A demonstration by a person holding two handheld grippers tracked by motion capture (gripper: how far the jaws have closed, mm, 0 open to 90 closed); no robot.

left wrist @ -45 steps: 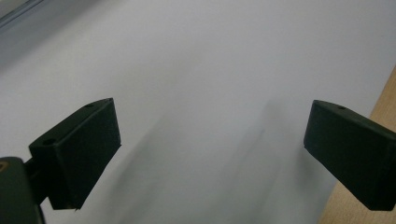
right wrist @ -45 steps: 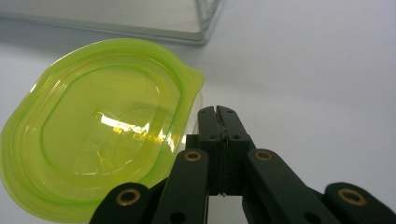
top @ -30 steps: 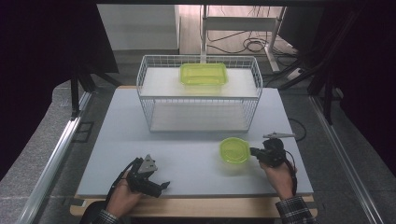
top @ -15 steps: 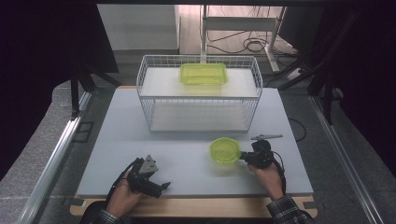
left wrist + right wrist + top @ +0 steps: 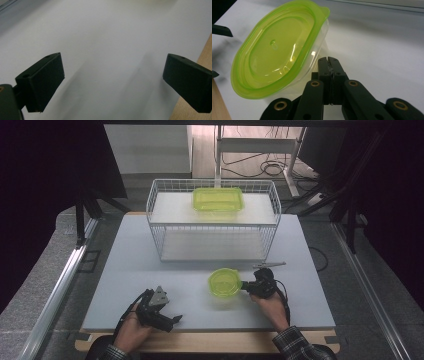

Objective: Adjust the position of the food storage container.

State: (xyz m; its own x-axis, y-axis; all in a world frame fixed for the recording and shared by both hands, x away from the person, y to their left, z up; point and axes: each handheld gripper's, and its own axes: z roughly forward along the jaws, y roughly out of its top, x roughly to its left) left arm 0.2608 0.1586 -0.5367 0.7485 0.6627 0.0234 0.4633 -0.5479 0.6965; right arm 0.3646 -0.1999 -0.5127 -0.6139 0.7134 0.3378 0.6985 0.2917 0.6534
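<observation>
Two lidded green tubs are on the rig as I go view by view. High view first: one rectangular tub [image 5: 218, 199] sits on top of the wire rack [image 5: 159, 232] at the back of the bench [image 5: 125, 265], and the round tub [image 5: 225, 282] is out front, approx centre-right, with my right gripper [image 5: 249, 286] at its right edge. My left gripper [image 5: 167, 319] rests near the front edge, well apart from the tub. A thin metal tool [image 5: 269, 265] lies just behind the right gripper. Room is dark at the sides, cables on the floor behind the rack.

Left gripper view: jaws wide, nothing btwn them, just pale bench [image 5: 105, 50] and a strip of wooden edge [image 5: 205, 55].

Right gripper view: jaws pressed together, apparently pinching the clear wall or rim of the round tub [image 5: 274, 55], which tilts with its lid [image 5: 279, 47] facing the camera.

My read: I'm mid-carry, moving the round tub across the bench. Next I need to level it, set it down gently w/o losing the thin-edge pinch, then open up.
</observation>
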